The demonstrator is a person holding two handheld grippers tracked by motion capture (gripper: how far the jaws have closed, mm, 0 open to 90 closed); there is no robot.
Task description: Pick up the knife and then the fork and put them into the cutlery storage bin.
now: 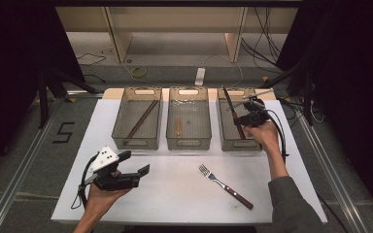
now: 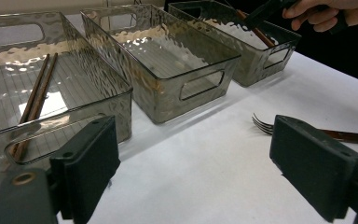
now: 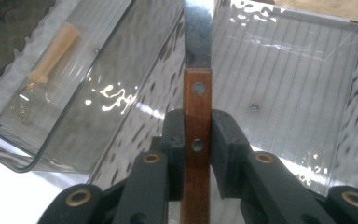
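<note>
1. My right gripper [image 3: 197,140] is clamped on the wooden handle of a knife [image 3: 197,70], held over the right-hand bin [image 1: 225,138], blade pointing away.
2. I judge the knife stiff and fairly light; the riveted wood should grip well, the polished blade would slip, so I hold it by the handle.
3. My left gripper [image 1: 137,162] hangs wide and empty above the white mat [image 1: 175,194].
4. The fork [image 1: 225,186] lies flat on the mat; I would take it by its wooden handle.
</note>
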